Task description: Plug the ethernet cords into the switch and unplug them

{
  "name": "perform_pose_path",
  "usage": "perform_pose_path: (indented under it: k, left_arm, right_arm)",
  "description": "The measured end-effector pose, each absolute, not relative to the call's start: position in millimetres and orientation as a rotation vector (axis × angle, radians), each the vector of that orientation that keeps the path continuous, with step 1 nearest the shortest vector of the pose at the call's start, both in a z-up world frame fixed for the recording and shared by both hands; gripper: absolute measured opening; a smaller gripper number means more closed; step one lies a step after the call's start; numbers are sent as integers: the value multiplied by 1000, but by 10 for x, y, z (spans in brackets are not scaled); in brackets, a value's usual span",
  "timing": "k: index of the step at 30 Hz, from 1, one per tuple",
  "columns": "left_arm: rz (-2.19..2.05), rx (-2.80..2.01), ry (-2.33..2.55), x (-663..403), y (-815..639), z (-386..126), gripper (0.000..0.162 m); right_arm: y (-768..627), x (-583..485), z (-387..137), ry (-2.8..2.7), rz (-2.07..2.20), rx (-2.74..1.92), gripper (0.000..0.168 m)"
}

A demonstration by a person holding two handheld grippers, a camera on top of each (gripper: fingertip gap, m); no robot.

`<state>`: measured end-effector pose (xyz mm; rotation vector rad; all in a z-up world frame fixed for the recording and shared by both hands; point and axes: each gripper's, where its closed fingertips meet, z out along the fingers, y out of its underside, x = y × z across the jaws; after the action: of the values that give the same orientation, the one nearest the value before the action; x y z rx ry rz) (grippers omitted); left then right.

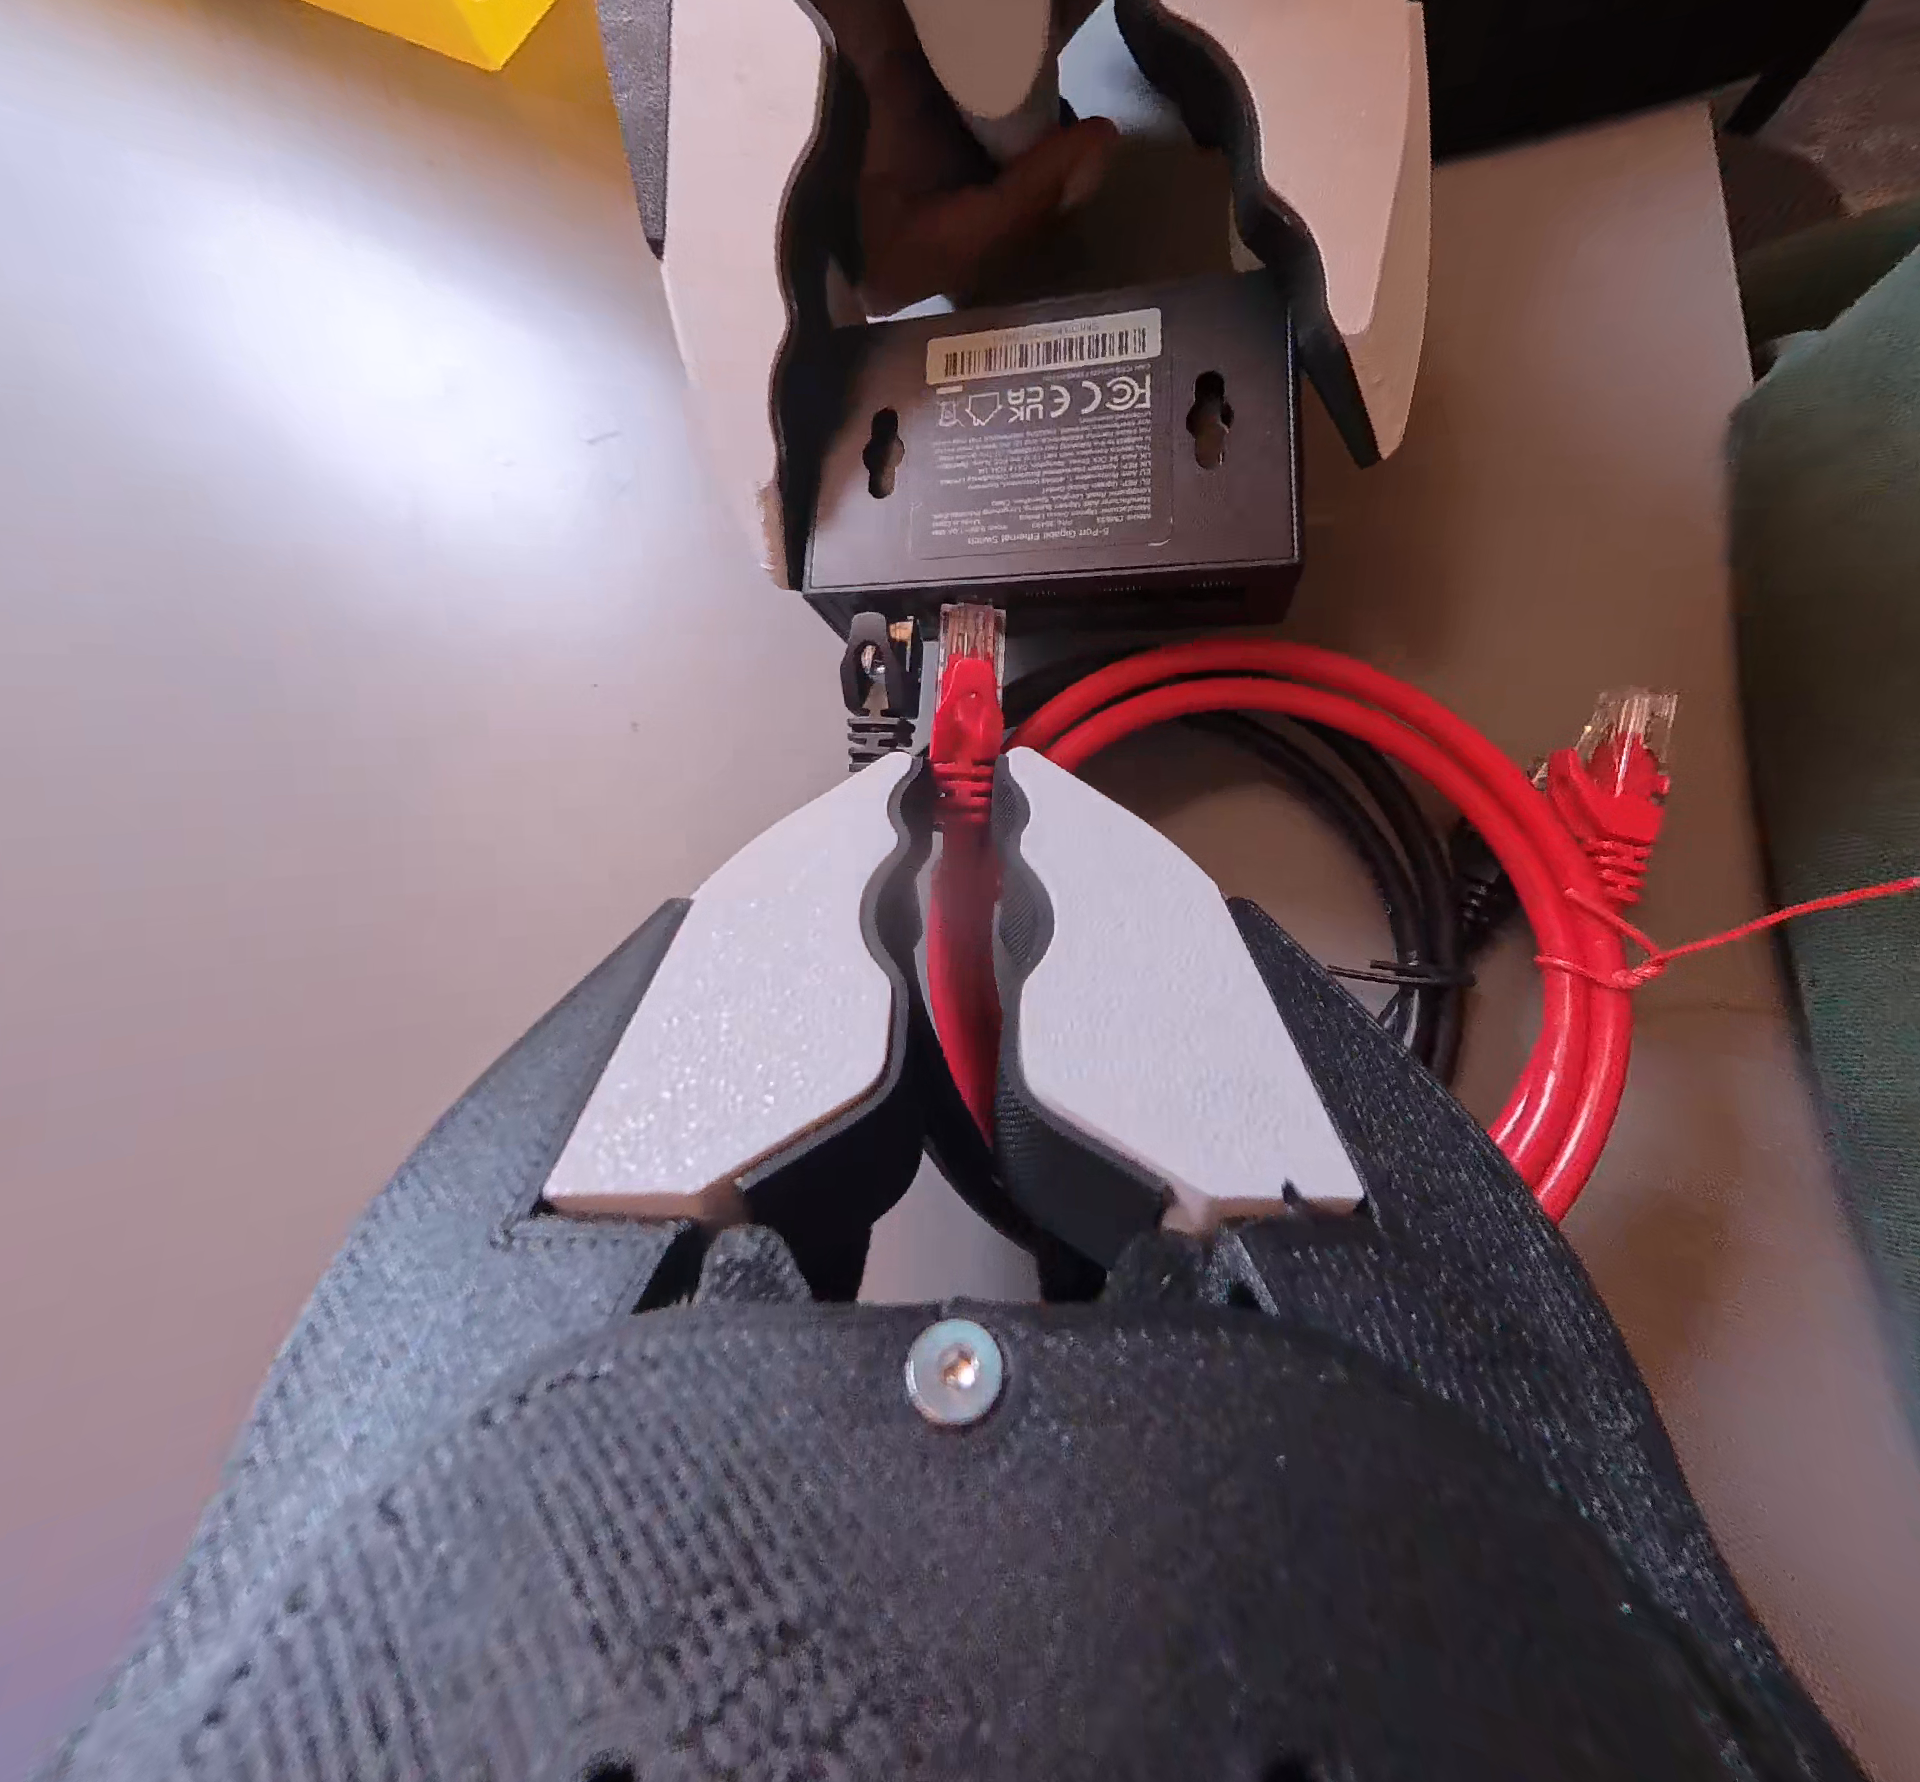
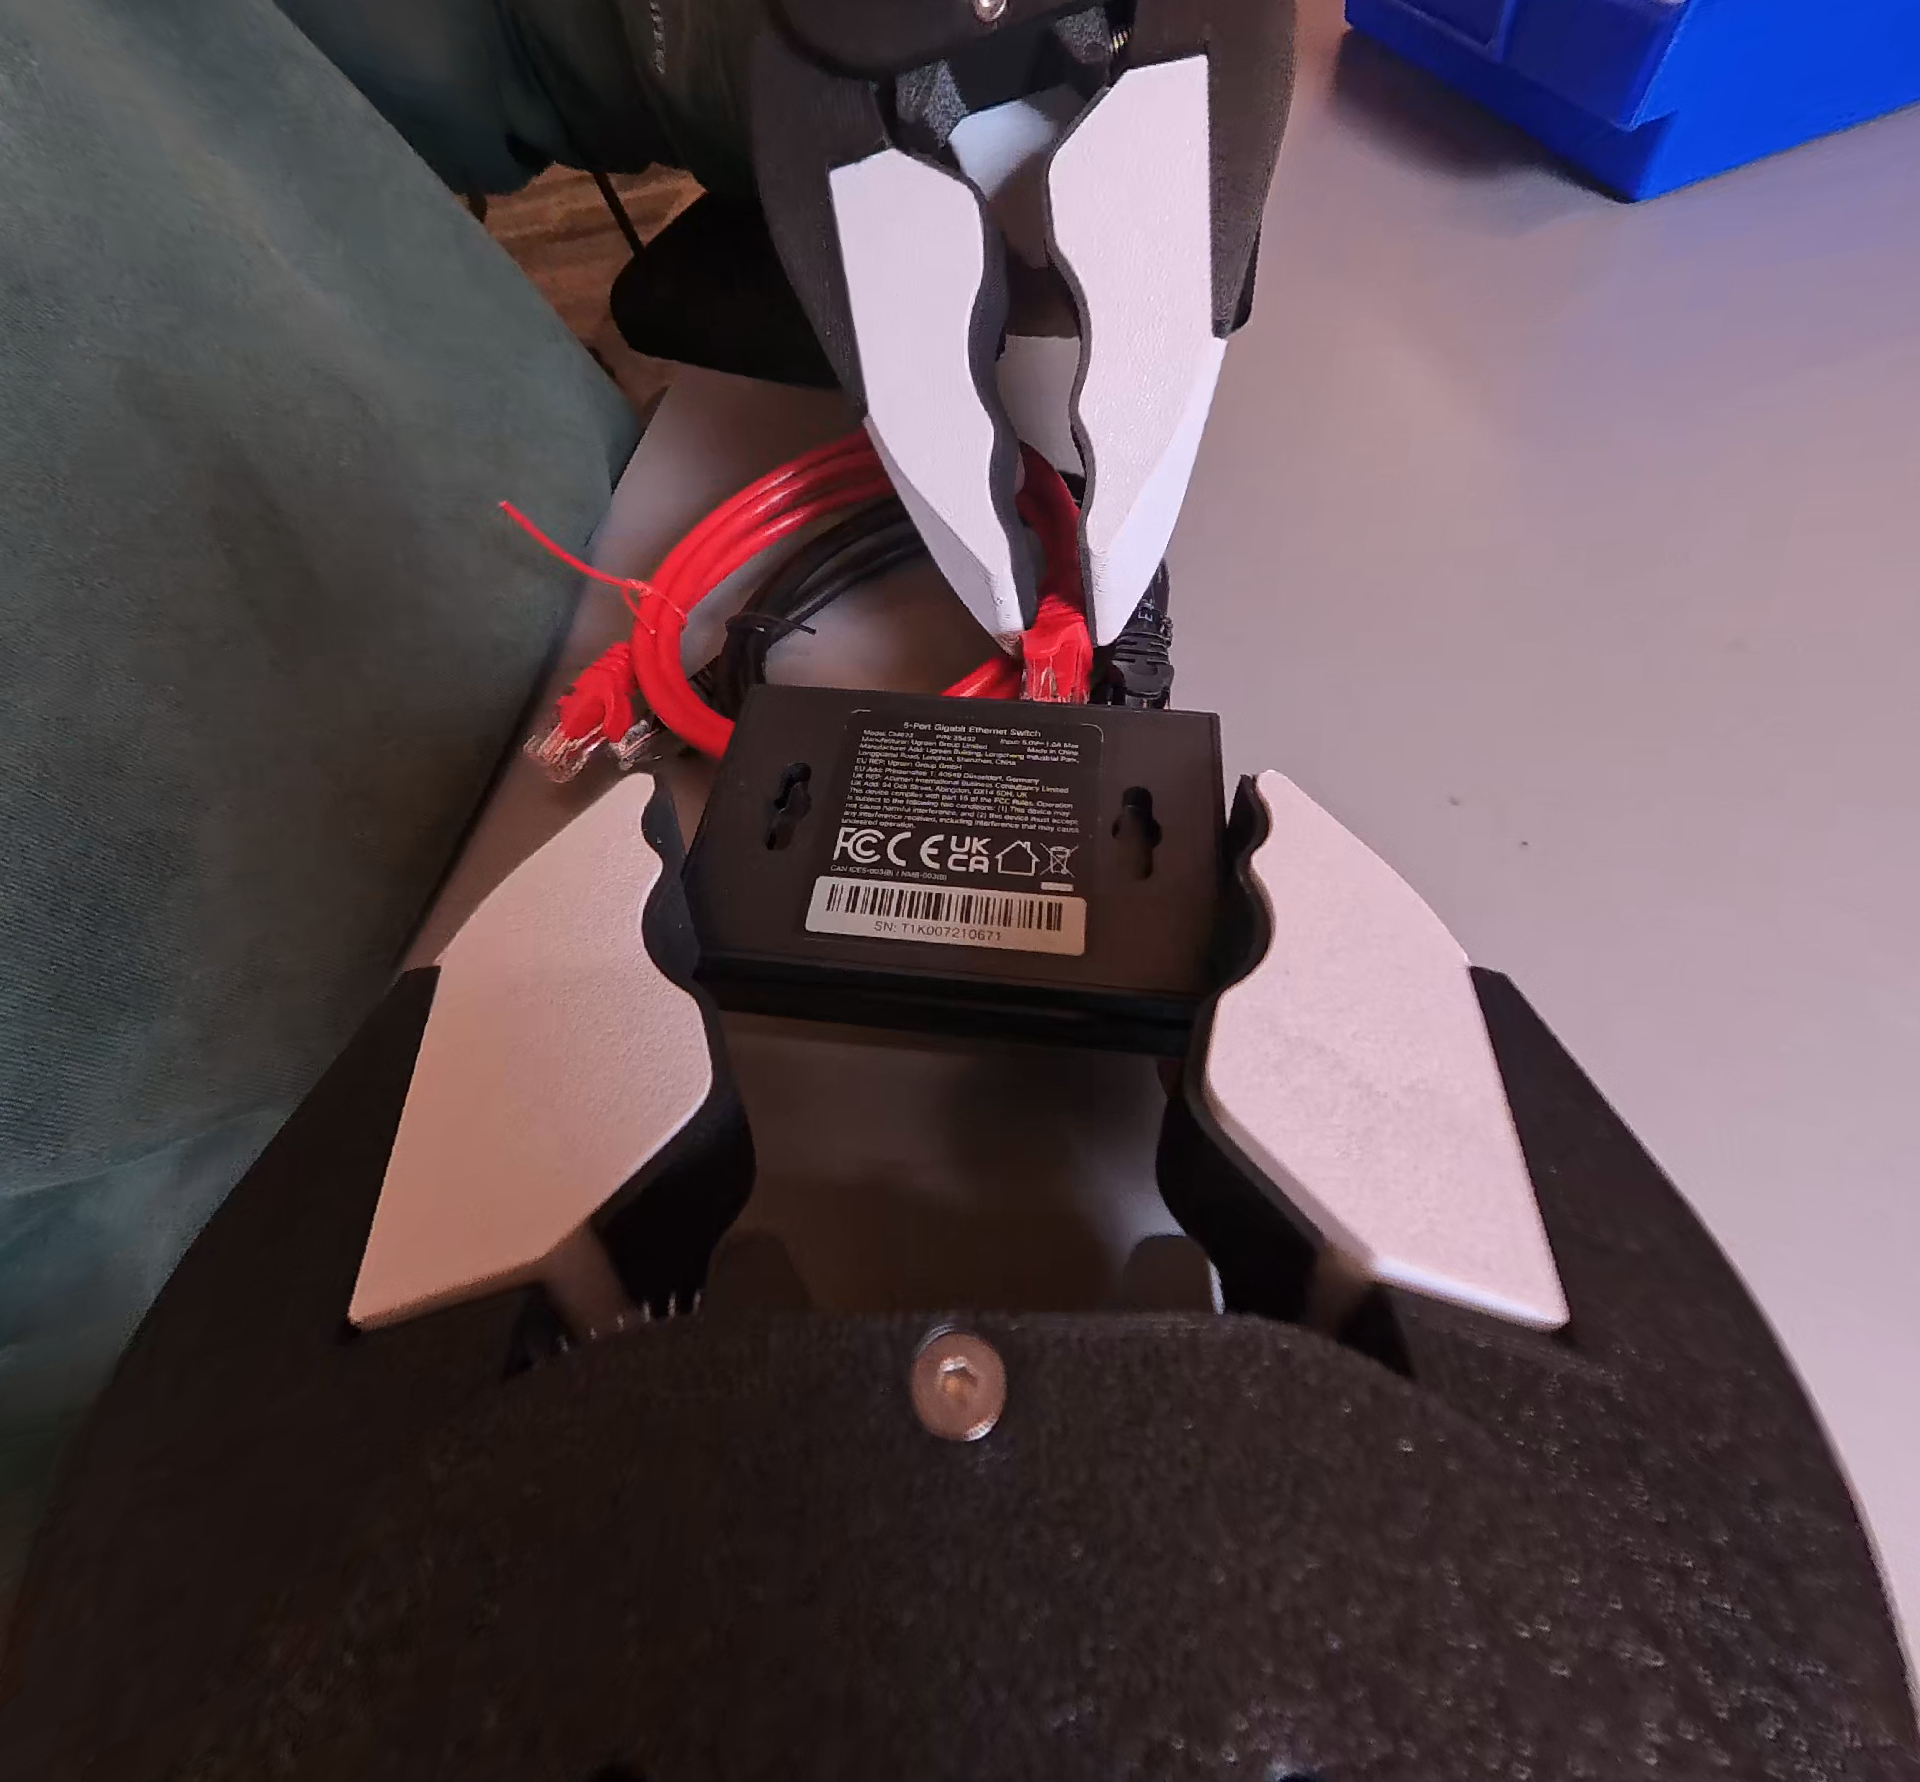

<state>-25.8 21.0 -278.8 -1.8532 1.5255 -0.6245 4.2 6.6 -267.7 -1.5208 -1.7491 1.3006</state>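
- Right now the left gripper [image 1: 953,776] has its jaws pinched on the boot of the red ethernet cord [image 1: 966,724], whose clear plug tip sits at a port of the switch [image 1: 1049,475].
- Opposite, the right gripper [image 2: 951,880] clamps the black switch by its two sides, label face up, on the grey table [image 2: 1558,589].
- Beside the switch lie the red coil's free plug [image 1: 1621,756] and a black cord [image 1: 1392,828].

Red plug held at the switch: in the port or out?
Partly in at most: red plug meets the switch port edge, clear tip mostly showing. Seating: cannot tell.
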Motion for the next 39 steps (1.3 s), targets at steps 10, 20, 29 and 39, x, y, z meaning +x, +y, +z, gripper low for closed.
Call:
perform_pose_path:
  k: [10,20,29,39]
  left_arm:
    - [-832,-1950,1305,-216,287,-2731,11]
    - [-949,-1976,1159,-132,351,-2592,11]
    - [-985,-1927,1300,-95,310,-2620,10]
    - [-896,-1935,1382,-10,318,-2823,12]
  right_arm:
    - [120,59,-2637,-1709,1308,-1505,100]
    - [213,90,-2485,-1594,1430,-1474,100]
    - [181,98,-2472,-1610,1453,-1453,100]
    - [233,109,-2529,-1789,1178,-1489,72]
